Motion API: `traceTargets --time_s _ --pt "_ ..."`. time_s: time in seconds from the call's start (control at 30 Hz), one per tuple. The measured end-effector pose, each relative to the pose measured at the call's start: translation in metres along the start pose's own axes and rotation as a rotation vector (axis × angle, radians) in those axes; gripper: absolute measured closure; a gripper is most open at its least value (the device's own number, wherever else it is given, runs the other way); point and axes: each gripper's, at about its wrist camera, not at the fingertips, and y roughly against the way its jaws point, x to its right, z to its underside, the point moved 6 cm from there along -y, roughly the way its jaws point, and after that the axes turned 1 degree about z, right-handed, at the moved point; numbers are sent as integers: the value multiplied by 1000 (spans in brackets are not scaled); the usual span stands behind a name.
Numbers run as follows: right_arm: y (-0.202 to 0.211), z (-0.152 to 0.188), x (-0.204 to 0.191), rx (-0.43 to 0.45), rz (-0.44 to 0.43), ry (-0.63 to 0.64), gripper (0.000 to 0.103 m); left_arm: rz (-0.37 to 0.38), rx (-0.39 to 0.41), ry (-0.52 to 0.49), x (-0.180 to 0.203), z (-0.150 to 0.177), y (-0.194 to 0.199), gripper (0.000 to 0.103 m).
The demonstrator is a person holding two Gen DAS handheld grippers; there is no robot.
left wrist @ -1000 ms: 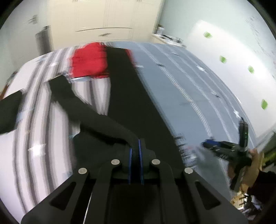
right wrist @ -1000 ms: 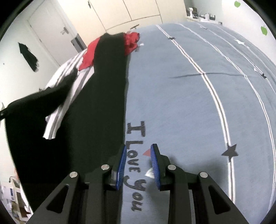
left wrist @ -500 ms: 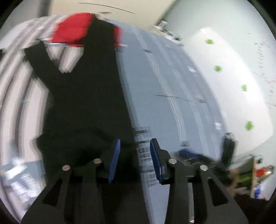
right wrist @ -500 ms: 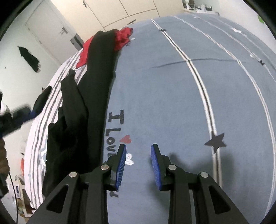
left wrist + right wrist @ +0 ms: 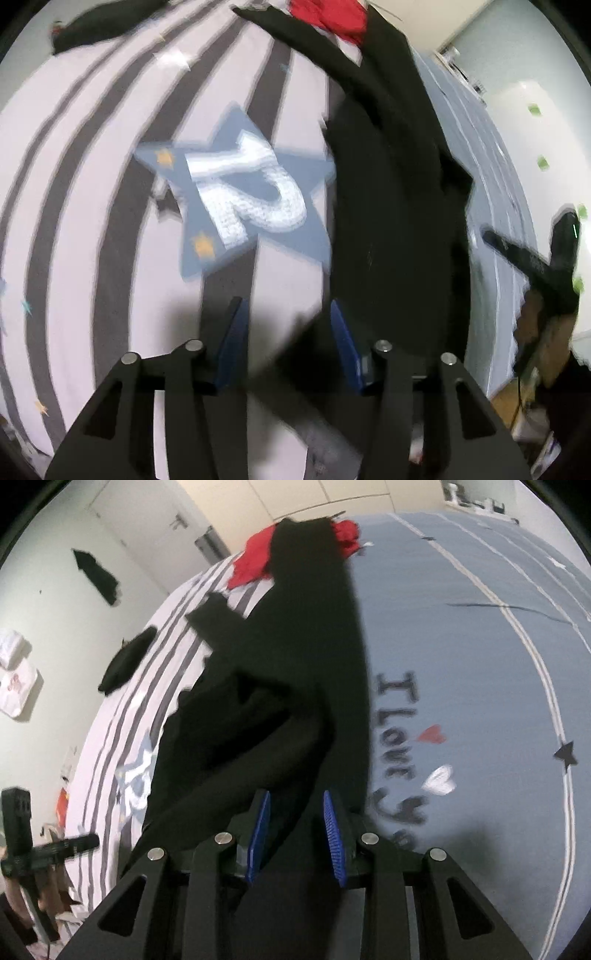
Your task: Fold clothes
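1. A second ago the left gripper was pinched shut on a fold of the long black fabric garment. Now its blue-padded jaws stand apart with nothing between them, and it hovers over the white-and-grey striped bed cover, near the blue star patch with a white number.

2. The black garment lies in a long strip down the bed, along the line where the striped cover meets the grey-blue quilt with white lines and "I Love You" lettering. A sleeve or flap is doubled back across its near half, so I judge that one fold has just been laid down and released.

3. The right gripper has shifted leftward off the quilt's lettering. It now hangs over the near end of the black garment, jaws spread and empty; whether the pads touch the cloth I cannot tell.

4. That placement suggests the next grasp is at this near hem, though the folding is far from finished: the strip is still long and rumpled.

5. No basket, box or other container is visible. A crumpled red cloth lies at the far end, partly under the black garment, and a separate small dark item rests alone on the stripes.
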Motion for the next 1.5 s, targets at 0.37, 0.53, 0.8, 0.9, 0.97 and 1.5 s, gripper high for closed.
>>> traceTargets --time_s 0.37,0.53,0.8,0.9,0.97,1.5 --pt "6 84 -41 -30 85 30 72 -73 46 -17 -29 46 -28 57" --pt "9 116 -45 -39 121 67 55 -86 94 8 -21 50 -34 80" --pt "25 143 -39 -54 80 99 52 -77 188 66 11 57 -9 98" --pt "43 149 -33 -53 47 112 52 -27 221 32 55 62 11 98" --pt "56 150 -27 -51 24 108 52 42 225 16 96 64 17 99" --pt "82 178 5 -104 -43 56 52 129 56 3 120 136 7 79"
